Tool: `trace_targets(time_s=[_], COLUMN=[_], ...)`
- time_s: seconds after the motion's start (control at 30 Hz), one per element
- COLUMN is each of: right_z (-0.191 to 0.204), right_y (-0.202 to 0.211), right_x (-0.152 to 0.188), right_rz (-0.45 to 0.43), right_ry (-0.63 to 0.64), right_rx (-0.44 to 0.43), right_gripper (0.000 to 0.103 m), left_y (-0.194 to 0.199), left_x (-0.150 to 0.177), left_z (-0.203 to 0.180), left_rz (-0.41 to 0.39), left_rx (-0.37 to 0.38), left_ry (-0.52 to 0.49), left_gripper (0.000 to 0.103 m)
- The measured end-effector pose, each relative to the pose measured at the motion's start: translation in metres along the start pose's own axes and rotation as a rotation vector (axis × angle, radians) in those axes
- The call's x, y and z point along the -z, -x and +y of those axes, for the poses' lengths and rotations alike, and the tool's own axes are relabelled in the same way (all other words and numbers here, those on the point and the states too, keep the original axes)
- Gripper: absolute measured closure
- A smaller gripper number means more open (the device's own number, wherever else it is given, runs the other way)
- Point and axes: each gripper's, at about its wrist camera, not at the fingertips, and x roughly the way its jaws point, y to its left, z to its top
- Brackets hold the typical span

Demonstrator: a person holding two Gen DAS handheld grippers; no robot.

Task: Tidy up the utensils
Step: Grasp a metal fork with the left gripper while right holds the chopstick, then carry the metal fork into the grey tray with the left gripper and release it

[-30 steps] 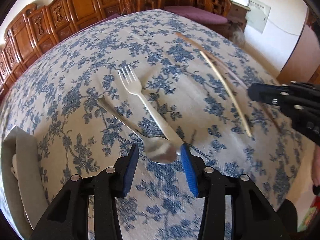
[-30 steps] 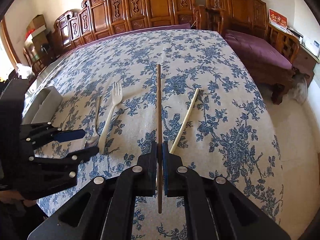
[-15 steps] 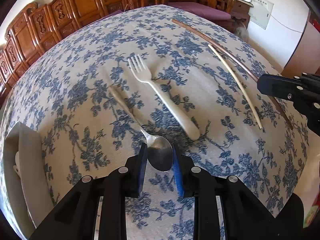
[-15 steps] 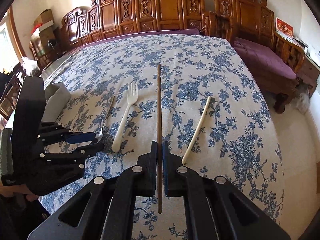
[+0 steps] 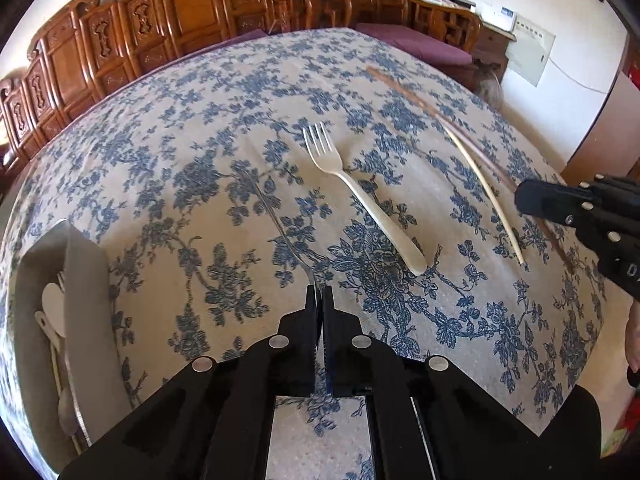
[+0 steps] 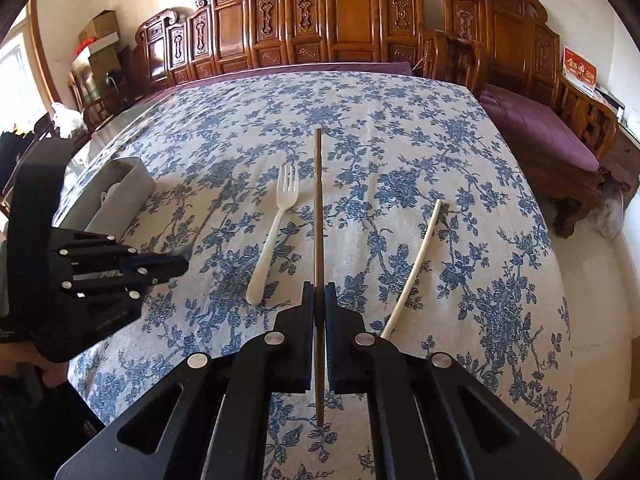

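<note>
Both grippers clamped tight: left gripper (image 5: 321, 294) pinching the metal spoon (image 5: 276, 220), right gripper (image 6: 319, 292) gripping the dark chopstick (image 6: 318, 240); white fork (image 6: 276, 232) on table (image 6: 460, 184).

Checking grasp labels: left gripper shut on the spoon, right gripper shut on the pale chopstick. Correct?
Half right. The right gripper holds the dark chopstick; the pale chopstick lies on the tablecloth, per the right wrist view. Left gripper on spoon stands.
</note>
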Motion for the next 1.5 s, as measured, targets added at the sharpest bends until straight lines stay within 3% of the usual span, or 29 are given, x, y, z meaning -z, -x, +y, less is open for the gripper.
trace_targets(time_s=[0.57, 0.87, 1.5], right_z=[0.073, 0.123, 0.196], right_y=[-0.009, -0.006, -0.017], right_x=[-0.005, -0.014, -0.016], right_rz=[0.013, 0.001, 0.02], right_ry=[0.071, 0.096, 0.146], right_rx=[-0.053, -0.088, -0.144], right_gripper=[0.097, 0.097, 0.097], left_y=[0.092, 0.115, 0.076], left_x=[0.016, 0.036, 0.08], left_z=[0.055, 0.097, 0.183], left_rz=[-0.129, -0.148, -0.017], left_rx=[0.012, -0.006, 0.021], left_ry=[0.033, 0.072, 0.183], left_gripper=[0.102, 0.102, 0.102])
